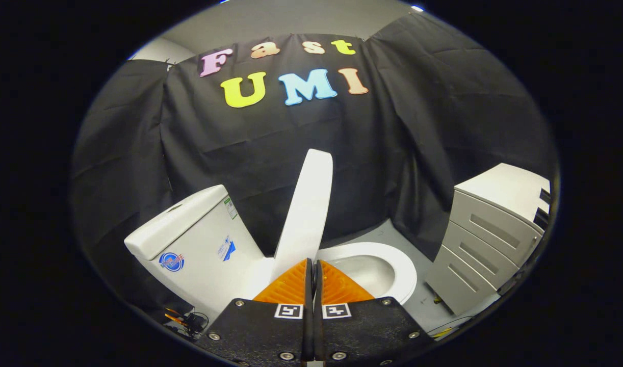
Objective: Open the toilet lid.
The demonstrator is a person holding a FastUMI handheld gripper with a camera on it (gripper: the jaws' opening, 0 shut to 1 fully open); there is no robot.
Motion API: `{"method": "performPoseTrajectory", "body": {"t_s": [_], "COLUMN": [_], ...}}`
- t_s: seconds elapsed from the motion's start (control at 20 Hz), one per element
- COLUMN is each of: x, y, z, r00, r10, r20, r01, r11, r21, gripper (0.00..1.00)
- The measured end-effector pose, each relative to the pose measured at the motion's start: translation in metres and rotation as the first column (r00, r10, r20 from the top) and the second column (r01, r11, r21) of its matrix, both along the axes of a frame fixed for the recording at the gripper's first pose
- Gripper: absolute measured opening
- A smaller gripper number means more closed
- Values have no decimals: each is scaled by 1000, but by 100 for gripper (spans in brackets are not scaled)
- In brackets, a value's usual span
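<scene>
The white plastic toilet lid stands raised on edge just ahead of the gripper, its long axis running up and slightly to the right from its hinge end, near the fingertips, to its rounded free end high against the black cloth wall. The two orange ribbed fingers are closed together with only a thin dark slit between them and nothing held; whether their tips touch the lower part of the lid cannot be told, since they overlap it in this view. To the left of the lid sits the white ceramic cistern, with its flat cover and small stickers on the side, and the lid tilts away from it rather than resting back against it. To the right, just beyond the fingers, the white oval seat ring and open bowl lie bare. Farther right stands a pale grey drawer cabinet, well apart from the toilet. By my judgement the lid is already most of the way open but not yet settled against the cistern, so any remaining move would be a push leftward toward the cistern, with the closed fingers pressing on the lid's right-hand face, low near the hinge.
</scene>
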State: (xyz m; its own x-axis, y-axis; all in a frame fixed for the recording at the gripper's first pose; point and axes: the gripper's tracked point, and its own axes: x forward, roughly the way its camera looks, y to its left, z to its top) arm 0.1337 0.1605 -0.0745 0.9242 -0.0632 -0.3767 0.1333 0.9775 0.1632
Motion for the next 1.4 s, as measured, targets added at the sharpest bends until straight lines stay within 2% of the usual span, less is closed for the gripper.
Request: {"method": "performPoseTrajectory", "body": {"t_s": [0.1,0.25,0.4,0.7,1.2,1.4], "x": [1,4,7,12,15,16], "y": [5,24,40,75,140,165], "z": [4,14,21,34,43,43], "r00": [1000,999,995,986,956,938], "r10": [14,44,89,150,281,338], "r20": [-5,13,35,66,84,78], "r01": [-14,-43,-83,-138,-255,-306], "r11": [997,995,985,977,939,912], "r21": [-71,-85,-149,-161,-230,-273], "gripper": [0,0,0,0,0,0]}}
